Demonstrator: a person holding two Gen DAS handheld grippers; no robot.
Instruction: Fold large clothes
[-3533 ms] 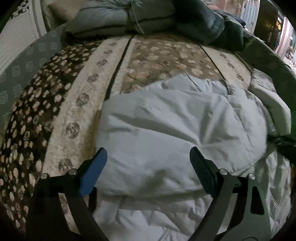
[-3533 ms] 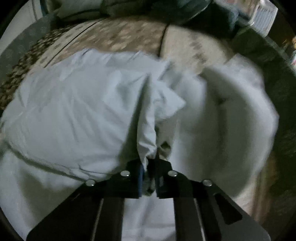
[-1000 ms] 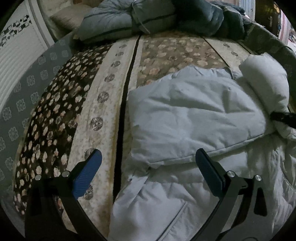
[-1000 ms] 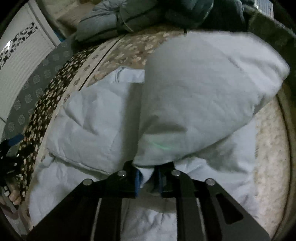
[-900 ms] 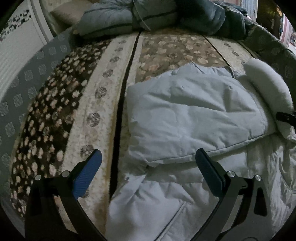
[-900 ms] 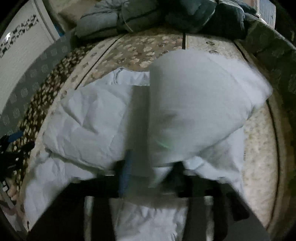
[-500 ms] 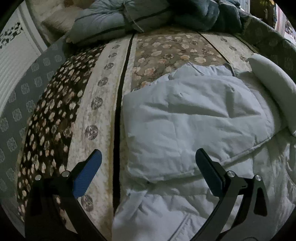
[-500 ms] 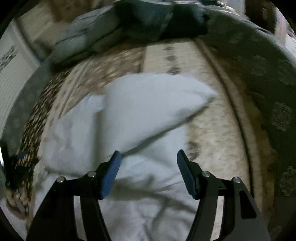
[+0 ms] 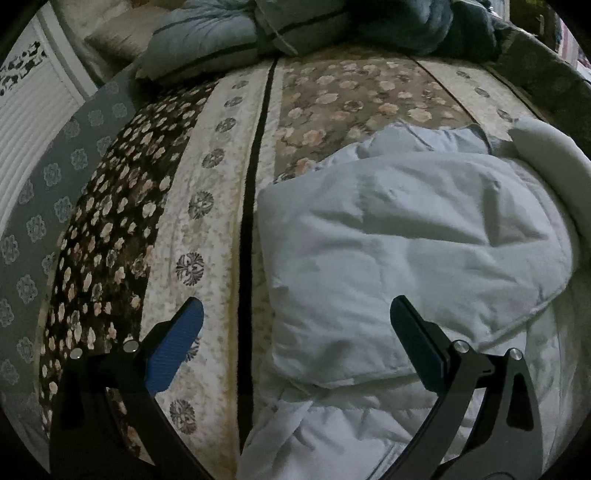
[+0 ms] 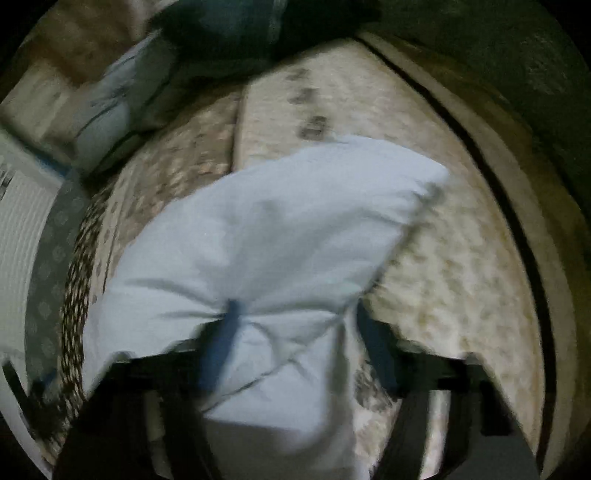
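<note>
A large pale blue-white padded coat (image 9: 406, 251) lies partly folded on the patterned bedspread (image 9: 207, 206). In the left wrist view my left gripper (image 9: 295, 339) is open and empty, hovering over the coat's near left edge. A puffy sleeve (image 9: 554, 162) lies along the coat's right side. In the blurred right wrist view the same sleeve (image 10: 288, 229) lies on the bed in front of my right gripper (image 10: 295, 332). That gripper is open, its jaws either side of the sleeve's near end, not clamping it.
Grey-blue pillows (image 9: 221, 40) and a dark blanket (image 9: 424, 26) are piled at the head of the bed. A white panelled wall (image 9: 26, 122) runs along the left. The bed's dark grey side border (image 10: 535, 74) curves at the right.
My right gripper has opened and let go of the sleeve, which has dropped onto the bed at the coat's right side. My left gripper stays open and has barely shifted.
</note>
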